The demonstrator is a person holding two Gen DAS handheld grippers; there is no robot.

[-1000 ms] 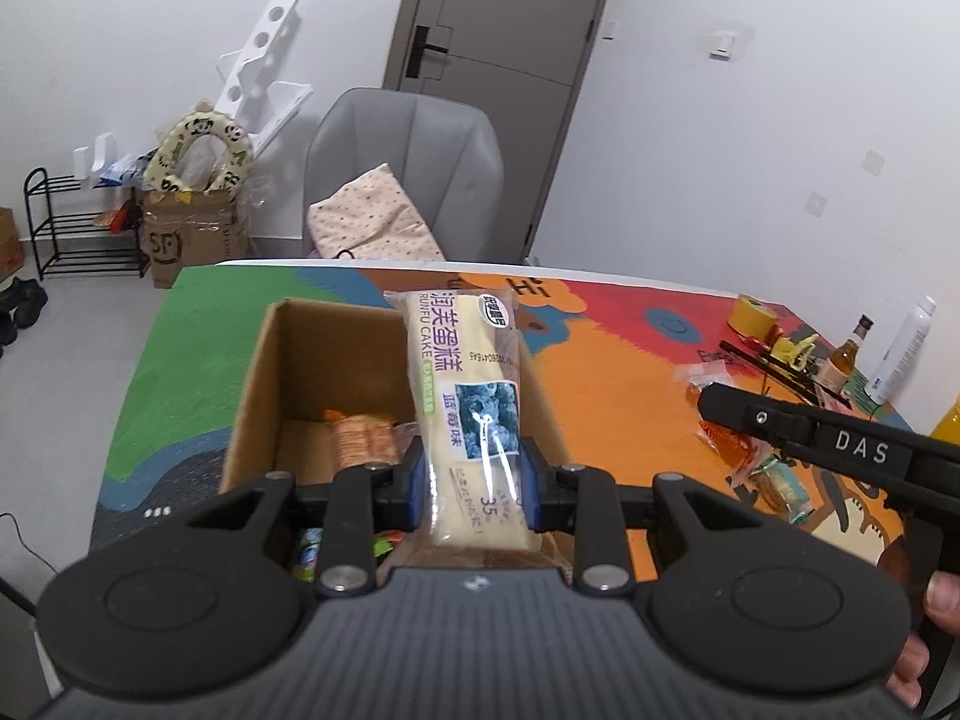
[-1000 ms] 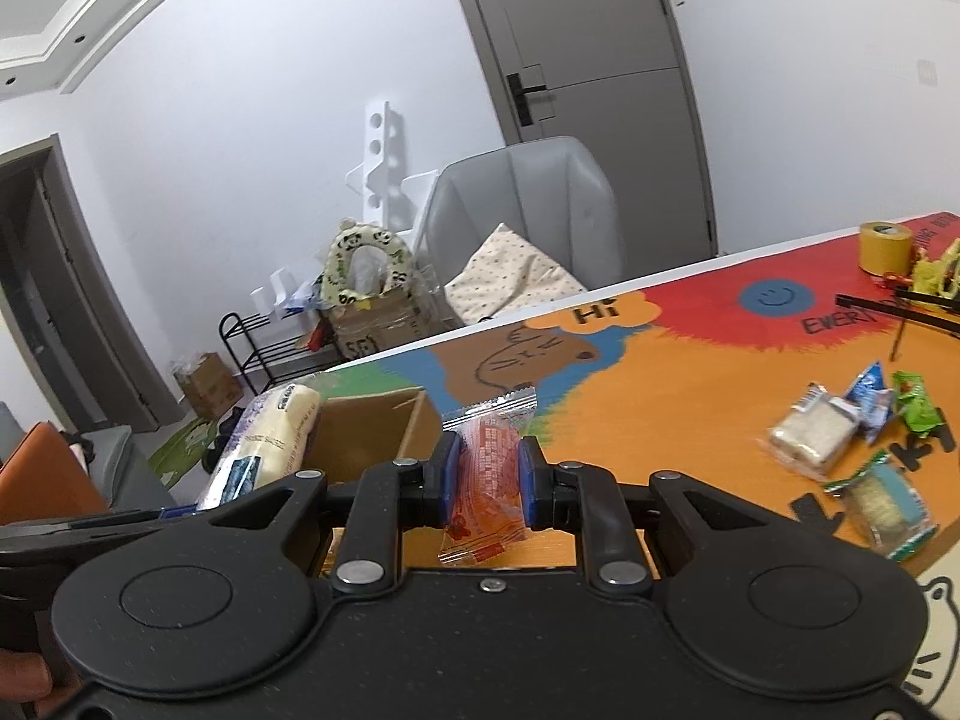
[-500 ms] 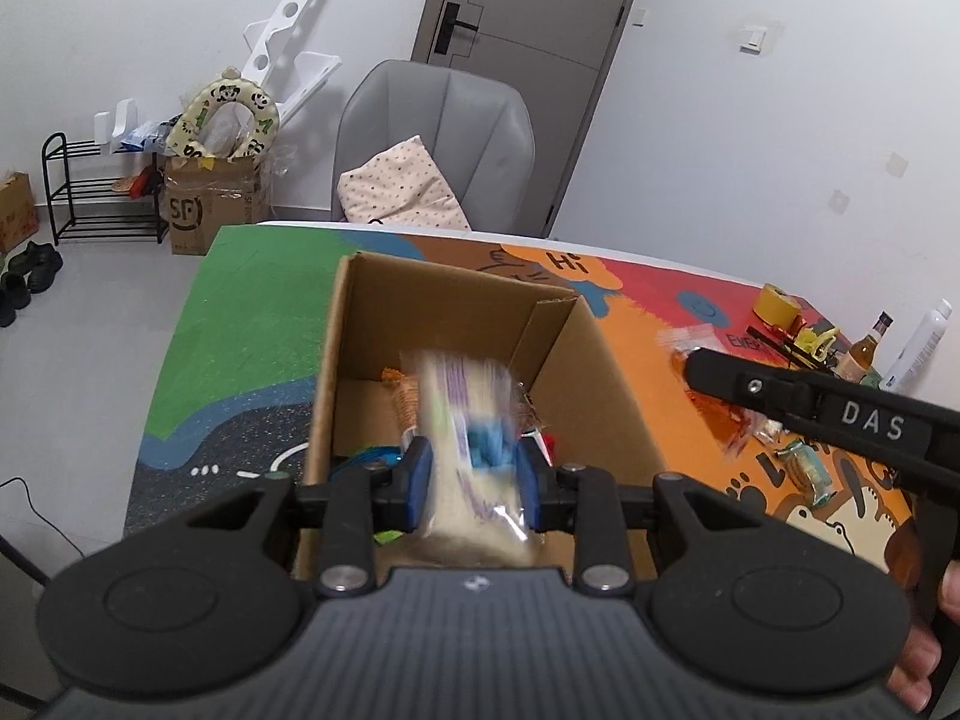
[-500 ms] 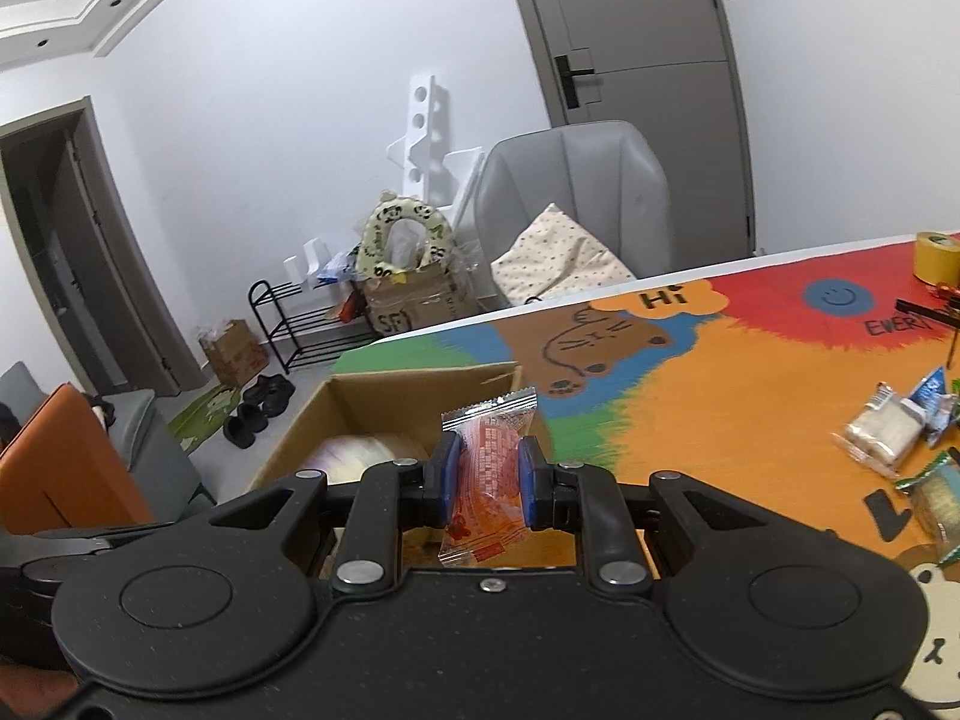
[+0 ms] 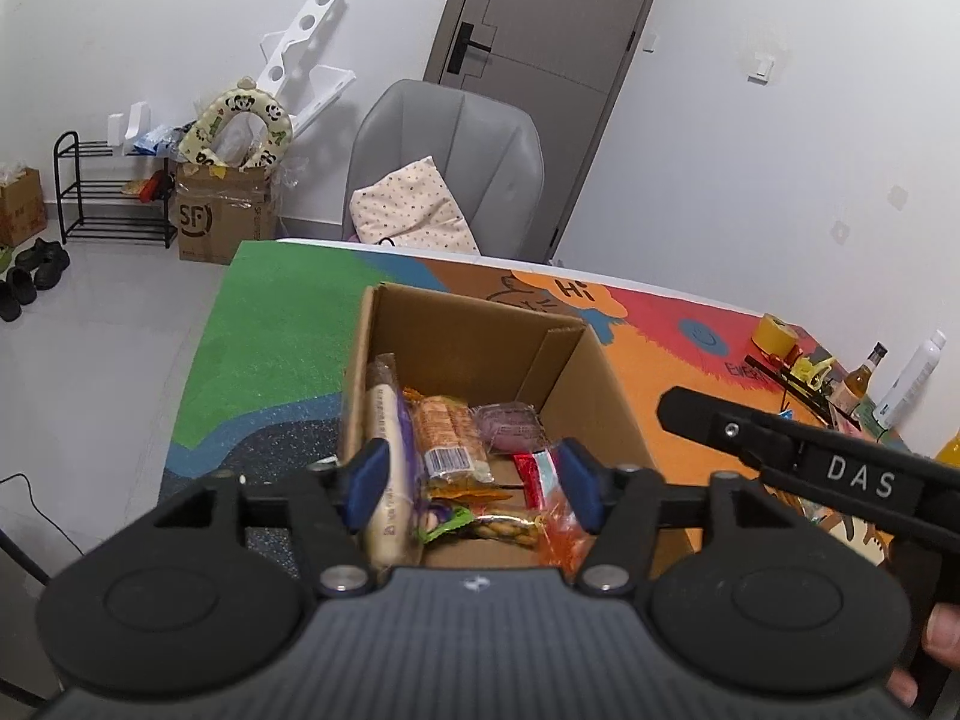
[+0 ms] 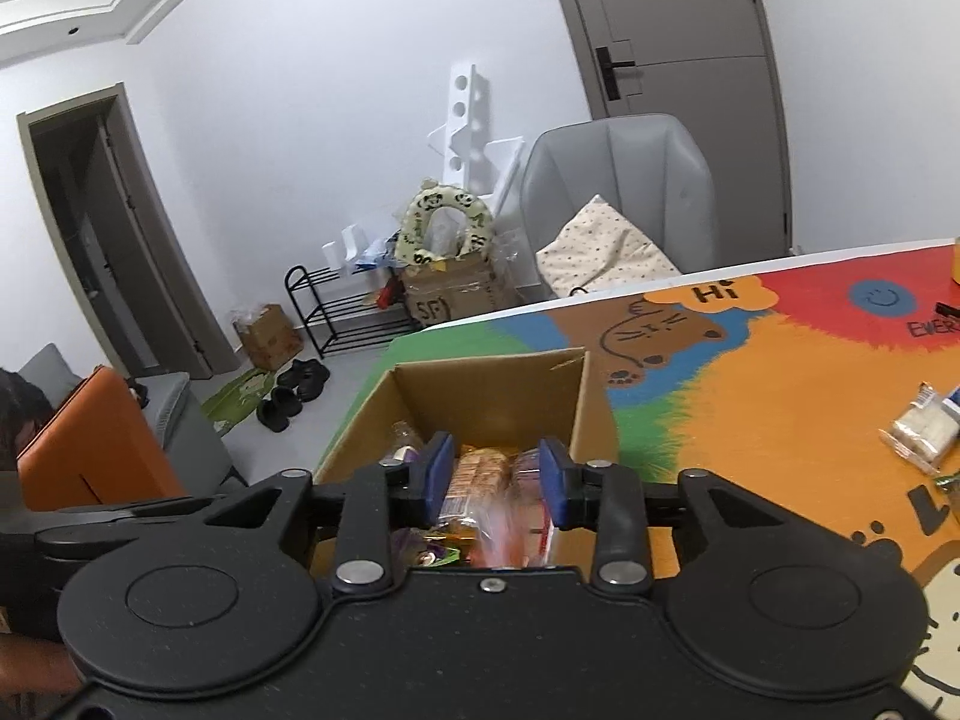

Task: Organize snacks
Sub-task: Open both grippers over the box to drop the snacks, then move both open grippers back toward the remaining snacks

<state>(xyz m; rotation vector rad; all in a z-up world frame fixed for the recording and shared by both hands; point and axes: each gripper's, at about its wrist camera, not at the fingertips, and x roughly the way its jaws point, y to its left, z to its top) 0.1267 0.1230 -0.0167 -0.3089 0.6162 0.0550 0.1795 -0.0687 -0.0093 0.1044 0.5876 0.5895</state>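
An open cardboard box stands on the colourful table mat and holds several wrapped snacks. My left gripper hovers over it, jaws opening, nothing pressed between the pads. The long cake roll lies blurred in the box against its left wall. My right gripper is above the same box, jaws opening too. The orange packet is a blur below its pads, free of them. In the left wrist view, the right gripper reaches in from the right and the orange packet sits at the box's near right.
Loose wrapped snacks lie on the mat to the right. A yellow tape roll and bottles stand at the far right edge. A grey chair is behind the table. A hand holds the right gripper.
Both grippers came over the box and their jaws parted. The cake roll left the left gripper and dropped into the box; the orange packet slipped down out of the right pads.
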